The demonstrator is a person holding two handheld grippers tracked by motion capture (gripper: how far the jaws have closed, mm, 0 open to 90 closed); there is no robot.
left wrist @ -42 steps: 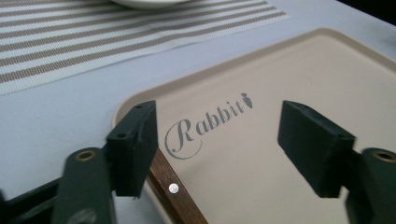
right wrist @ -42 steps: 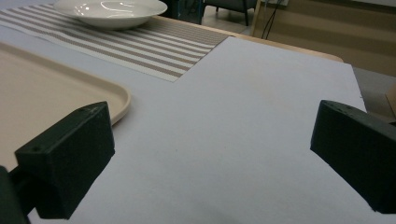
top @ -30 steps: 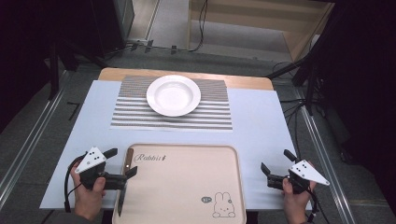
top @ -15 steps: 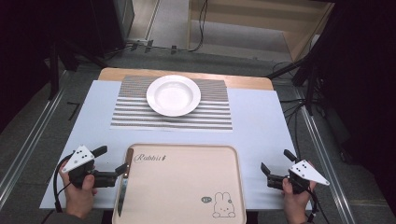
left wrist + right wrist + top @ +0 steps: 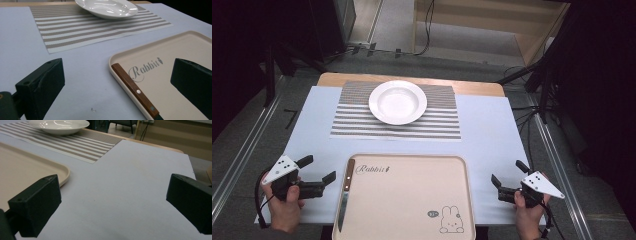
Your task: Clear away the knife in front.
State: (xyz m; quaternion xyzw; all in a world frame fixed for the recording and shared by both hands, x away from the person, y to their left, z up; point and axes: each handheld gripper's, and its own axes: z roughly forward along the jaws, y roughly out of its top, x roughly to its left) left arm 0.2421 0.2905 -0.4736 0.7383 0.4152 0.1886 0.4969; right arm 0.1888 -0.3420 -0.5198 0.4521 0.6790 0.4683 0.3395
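A knife (image 5: 345, 194) with a brown wooden handle (image 5: 135, 90) lies along the left edge of a beige tray (image 5: 412, 200) printed with "Rabbit" and a bunny. My left gripper (image 5: 319, 168) is on the table just left of the tray, open with nothing between its jaws, pointing at the handle. At the tray's right side, my right gripper (image 5: 507, 172) is also open and holds nothing. In its own view the right gripper (image 5: 113, 195) faces bare tabletop beside the tray's corner (image 5: 60, 173). The left gripper (image 5: 119, 68) frames the knife handle from a short distance.
A white deep plate (image 5: 397, 101) stands on a striped placemat (image 5: 357, 122) at the far middle of the pale blue table (image 5: 492, 135). Dark floor, rails and cables surround the table. A wooden strip (image 5: 412, 80) edges the far side.
My left gripper has drawn back to the left, away from the knife, which stays on the tray's left edge. The right gripper has not moved.
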